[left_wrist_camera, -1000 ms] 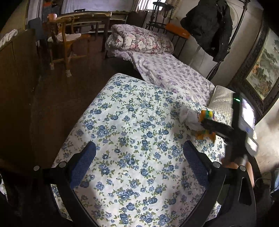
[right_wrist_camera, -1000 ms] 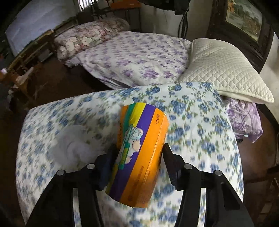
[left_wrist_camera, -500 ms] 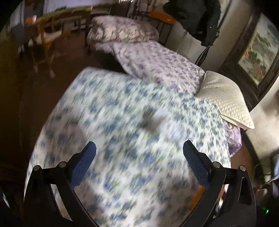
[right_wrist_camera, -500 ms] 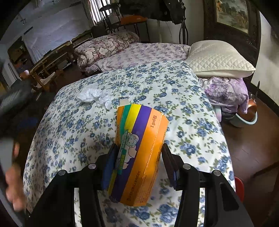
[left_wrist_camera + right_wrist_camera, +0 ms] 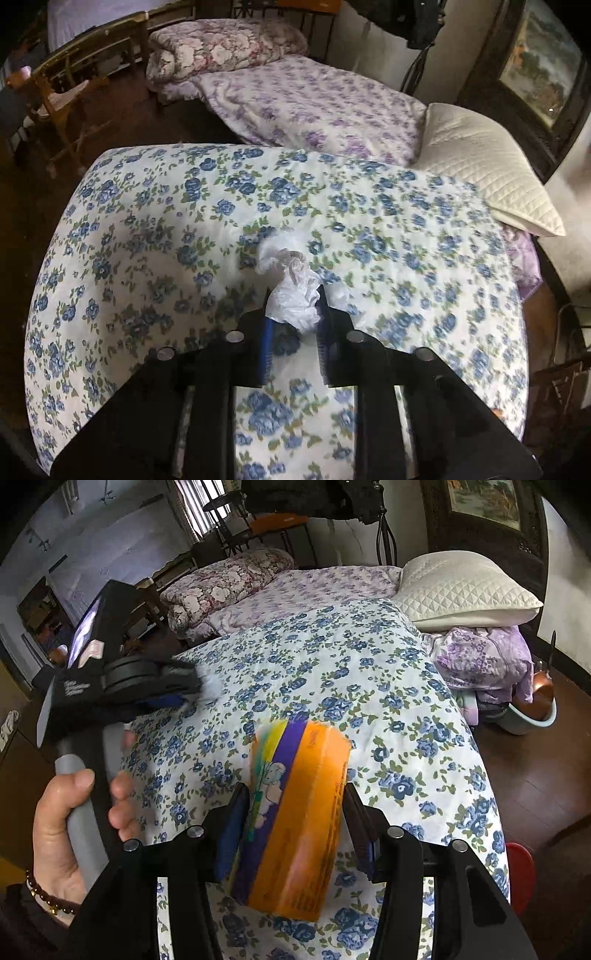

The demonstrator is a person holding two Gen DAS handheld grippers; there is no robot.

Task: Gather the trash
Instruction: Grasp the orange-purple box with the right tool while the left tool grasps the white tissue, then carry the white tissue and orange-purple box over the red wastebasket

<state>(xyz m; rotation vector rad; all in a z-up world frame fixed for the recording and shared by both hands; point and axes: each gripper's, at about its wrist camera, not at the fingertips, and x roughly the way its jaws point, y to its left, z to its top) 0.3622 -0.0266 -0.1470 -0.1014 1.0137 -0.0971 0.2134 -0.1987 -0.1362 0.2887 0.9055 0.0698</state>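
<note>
— Trash first: where does it sit in your two cameras?

— Crumpled white tissue (image 5: 293, 295) is pinched between the blue pads of your left gripper (image 5: 294, 314), its fingers drawn in tight on the wad, which rests on the blue-flowered bedspread (image 5: 166, 229). Your right gripper (image 5: 291, 808) is clenched on an orange, purple and yellow carton (image 5: 295, 819), held tilted above the same spread. From the right wrist view, your left hand (image 5: 62, 819) grips the grey handle, a beaded bracelet (image 5: 44, 893) at the wrist.

— And the surface, the room around you?

— You work over a bed covered edge to edge in the flowered spread, lightly rumpled. A second bed with a lilac floral sheet (image 5: 314, 107) lies just beyond, a rolled pink-and-white quilt (image 5: 221, 48) at its far end. A white quilted pillow (image 5: 484, 173) sits at the head, beside a dark-framed painting (image 5: 539, 70) on the wall. A wooden chair (image 5: 59, 99) stands on the dark floor to your left. Purple clothing (image 5: 484, 661) is piled beside the bed, next to a teal basin (image 5: 532, 716).
</note>
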